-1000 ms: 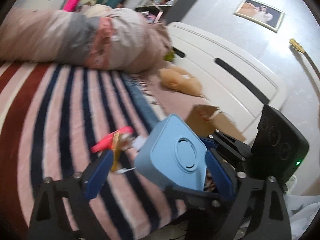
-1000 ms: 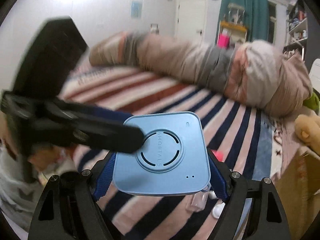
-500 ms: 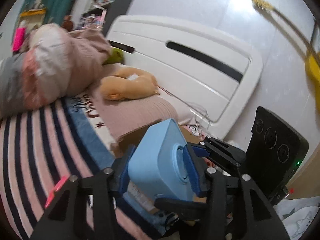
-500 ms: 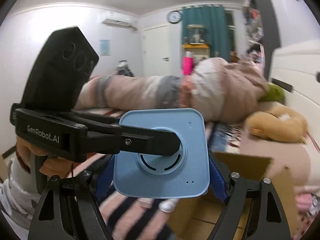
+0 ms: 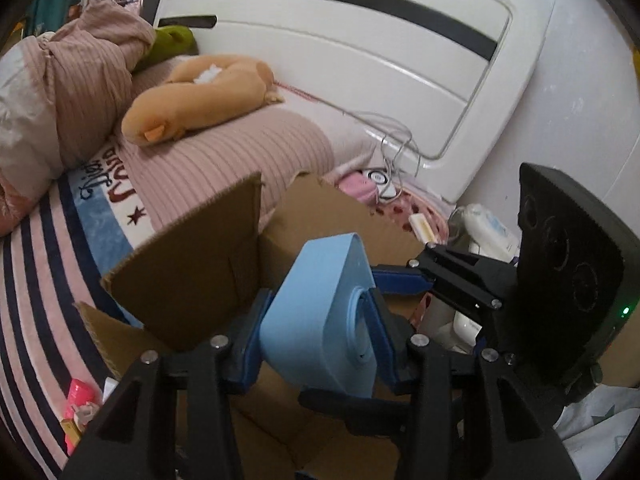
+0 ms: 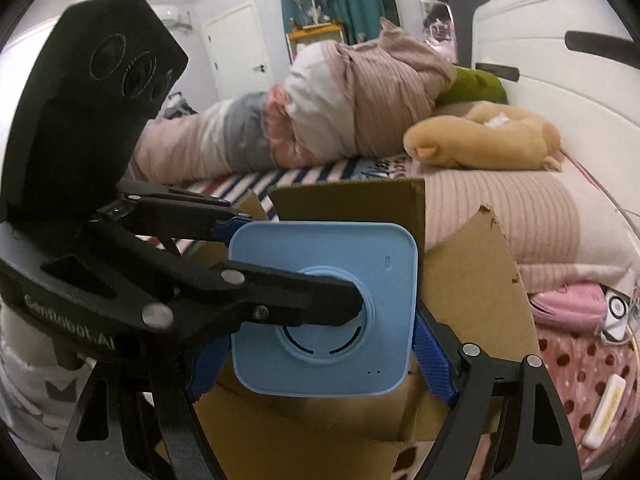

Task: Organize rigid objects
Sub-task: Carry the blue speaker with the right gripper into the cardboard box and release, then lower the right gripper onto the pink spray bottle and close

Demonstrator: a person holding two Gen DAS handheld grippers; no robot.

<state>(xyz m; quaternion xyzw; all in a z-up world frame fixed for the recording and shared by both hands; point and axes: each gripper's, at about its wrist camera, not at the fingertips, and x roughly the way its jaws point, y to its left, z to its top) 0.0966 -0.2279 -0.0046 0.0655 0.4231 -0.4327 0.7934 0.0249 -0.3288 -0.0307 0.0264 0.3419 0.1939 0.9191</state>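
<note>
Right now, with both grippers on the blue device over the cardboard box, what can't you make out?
- Box floor: in both views the blue device and the flaps of the cardboard box cover it; contents unknown.
- Device's back face: turned away in both views.
- Left gripper far finger: right wrist view, behind the device.
- Right gripper grip: its pads flank the device's sides, contact unclear.

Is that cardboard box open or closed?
Open: the box has its flaps standing up, with the blue device held above the opening.
</note>
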